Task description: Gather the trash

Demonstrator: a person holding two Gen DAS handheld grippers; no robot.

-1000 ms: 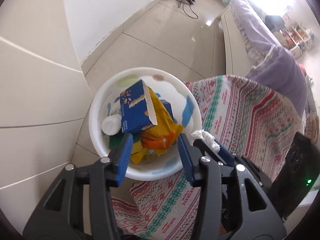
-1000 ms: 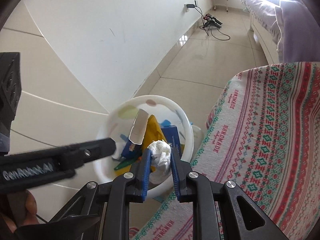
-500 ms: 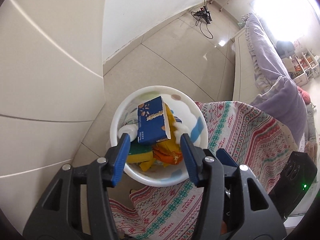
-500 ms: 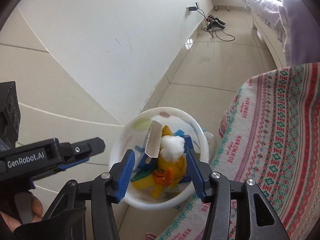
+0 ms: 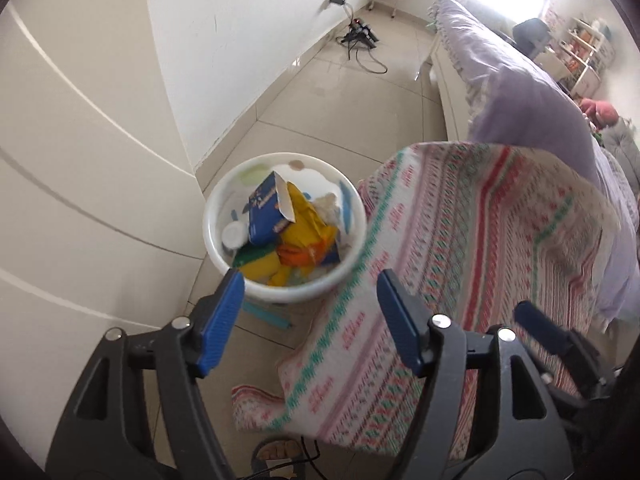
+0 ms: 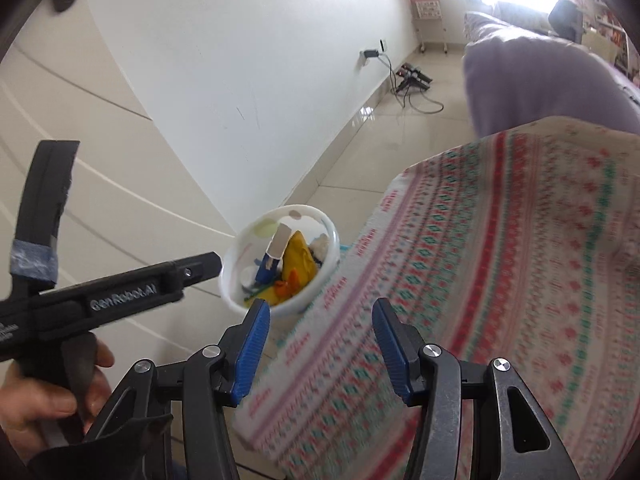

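Observation:
A white trash bin (image 5: 216, 208) stands on the floor beside the table; it also shows in the right wrist view (image 6: 230, 292). It holds a blue carton (image 5: 264, 212), yellow and orange wrappers (image 5: 304, 232), a white cap and a crumpled white tissue (image 5: 326, 204). My left gripper (image 5: 310, 320) is open and empty, above and back from the bin. My right gripper (image 6: 320, 344) is open and empty, over the edge of the patterned tablecloth (image 6: 500, 280).
The patterned tablecloth (image 5: 460, 260) covers the table to the right of the bin. A white wall and cabinet panels run along the left. A lilac bed (image 5: 520, 92) lies beyond the table. Cables and a power strip (image 5: 360, 36) lie on the tiled floor.
My right gripper opened and dropped the white tissue into the bin. Both grippers then pulled up and back from the bin.

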